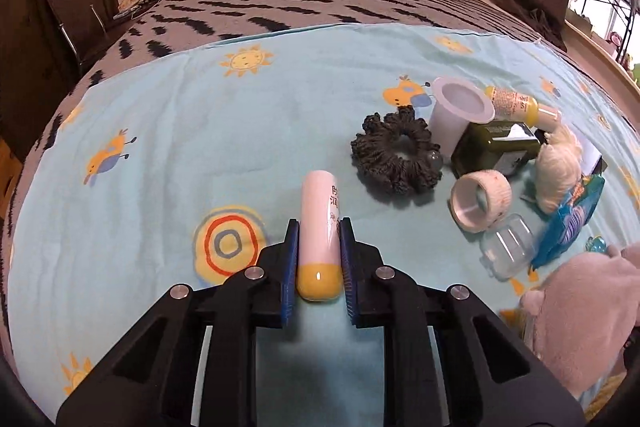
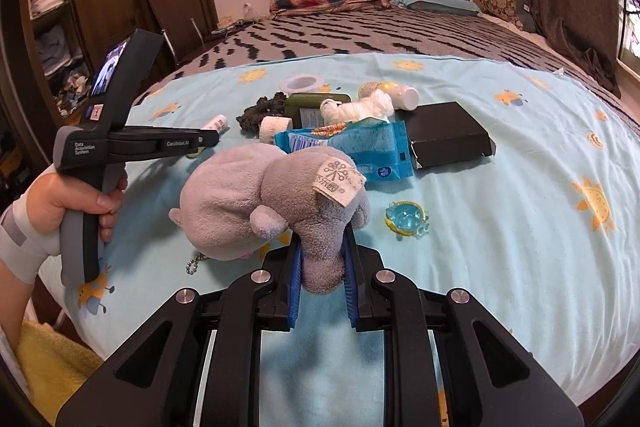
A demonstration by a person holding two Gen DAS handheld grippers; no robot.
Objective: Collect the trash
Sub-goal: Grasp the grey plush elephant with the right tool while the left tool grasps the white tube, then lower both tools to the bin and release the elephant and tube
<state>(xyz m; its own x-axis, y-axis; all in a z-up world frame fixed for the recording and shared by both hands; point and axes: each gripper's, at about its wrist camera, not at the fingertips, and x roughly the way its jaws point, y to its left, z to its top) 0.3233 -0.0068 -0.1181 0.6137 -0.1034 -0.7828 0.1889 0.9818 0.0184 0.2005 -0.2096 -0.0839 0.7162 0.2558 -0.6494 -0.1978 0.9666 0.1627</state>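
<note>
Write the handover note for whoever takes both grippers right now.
Left gripper: shut on the pink tube with a yellow cap, lying on the blue sheet.
Right gripper: shut on the grey plush toy.
Done: no item visibly collected yet.
Left: blue wrapper, white cup, black box and the rest of the pile. No bin in view.

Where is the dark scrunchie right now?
In the left wrist view the dark scrunchie lies right of centre on the blue sheet, beside the white cup.
</note>
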